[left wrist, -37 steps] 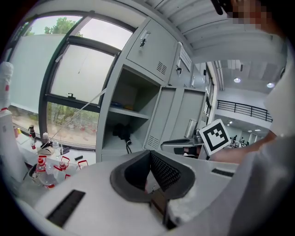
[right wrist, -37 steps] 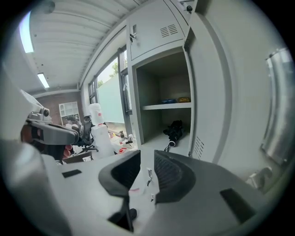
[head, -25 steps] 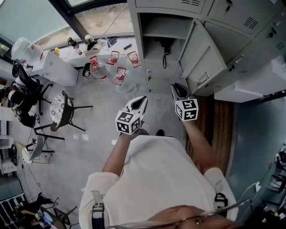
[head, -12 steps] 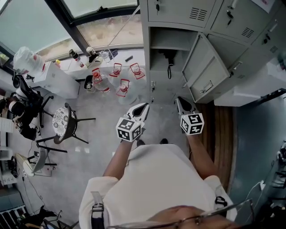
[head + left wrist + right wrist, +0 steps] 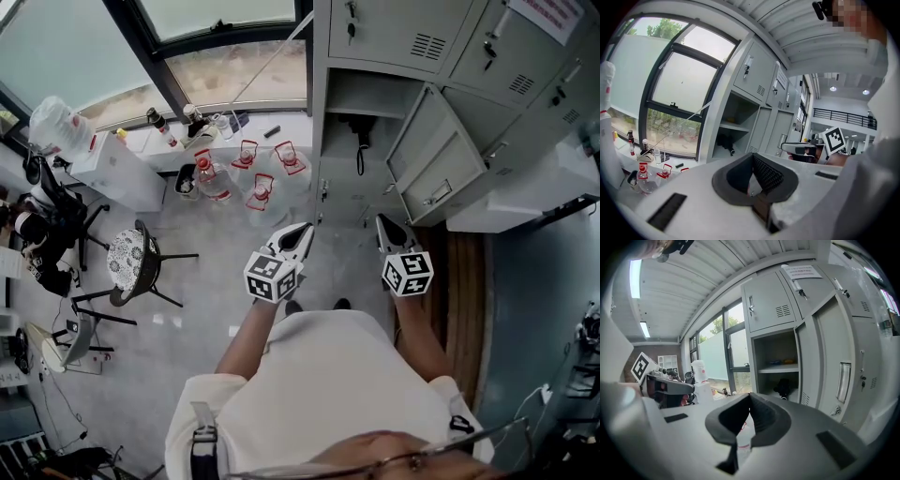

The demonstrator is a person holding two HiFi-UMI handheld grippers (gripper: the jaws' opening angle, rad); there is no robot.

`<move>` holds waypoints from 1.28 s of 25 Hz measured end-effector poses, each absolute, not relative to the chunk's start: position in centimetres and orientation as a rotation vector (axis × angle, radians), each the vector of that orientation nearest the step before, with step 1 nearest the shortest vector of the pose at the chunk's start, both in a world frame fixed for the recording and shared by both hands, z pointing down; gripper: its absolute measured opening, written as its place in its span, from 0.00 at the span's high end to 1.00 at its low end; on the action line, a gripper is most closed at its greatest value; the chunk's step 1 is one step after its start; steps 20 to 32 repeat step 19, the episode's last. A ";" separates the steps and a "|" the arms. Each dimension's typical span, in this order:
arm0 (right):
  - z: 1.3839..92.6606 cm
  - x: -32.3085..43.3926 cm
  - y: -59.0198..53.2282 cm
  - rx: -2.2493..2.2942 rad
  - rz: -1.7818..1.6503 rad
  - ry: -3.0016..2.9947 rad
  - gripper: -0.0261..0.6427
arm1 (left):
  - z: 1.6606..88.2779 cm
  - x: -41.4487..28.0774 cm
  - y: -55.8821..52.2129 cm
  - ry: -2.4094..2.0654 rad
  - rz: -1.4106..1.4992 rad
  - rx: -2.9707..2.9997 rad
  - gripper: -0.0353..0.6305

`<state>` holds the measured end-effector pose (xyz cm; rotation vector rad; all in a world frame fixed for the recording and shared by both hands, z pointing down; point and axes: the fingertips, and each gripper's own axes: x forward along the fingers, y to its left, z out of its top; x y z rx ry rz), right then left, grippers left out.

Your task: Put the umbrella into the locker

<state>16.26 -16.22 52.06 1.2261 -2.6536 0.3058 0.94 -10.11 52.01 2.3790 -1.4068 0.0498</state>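
The black folded umbrella [image 5: 359,131] lies inside the open grey locker [image 5: 367,94], under its shelf, with a strap hanging down. It also shows as a dark shape in the left gripper view [image 5: 724,143] and as the same dark umbrella in the right gripper view [image 5: 784,387]. My left gripper [image 5: 302,230] and right gripper [image 5: 384,225] hover side by side in front of the locker, well short of it. Both are shut with nothing between the pads [image 5: 761,171] [image 5: 761,416]. The locker door [image 5: 436,155] stands swung open to the right.
Several water jugs with red handles [image 5: 248,173] stand on the floor left of the locker. A black stool [image 5: 131,253] and a white cabinet [image 5: 117,155] are further left by the window. Closed lockers [image 5: 525,84] fill the right side.
Both grippers have shifted slightly right and down in the head view, still side by side. More of the upper locker doors now shows. The umbrella has not moved.
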 end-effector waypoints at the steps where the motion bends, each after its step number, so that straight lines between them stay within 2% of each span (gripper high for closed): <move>1: 52.0 16.3 -16.2 1.230 0.309 -2.656 0.95 | 52.0 0.9 -10.0 -1.405 0.044 2.375 0.94; 32: 51.4 16.9 -16.6 1.228 0.304 -2.666 0.95 | 51.8 0.4 -10.4 -1.439 0.032 2.356 0.94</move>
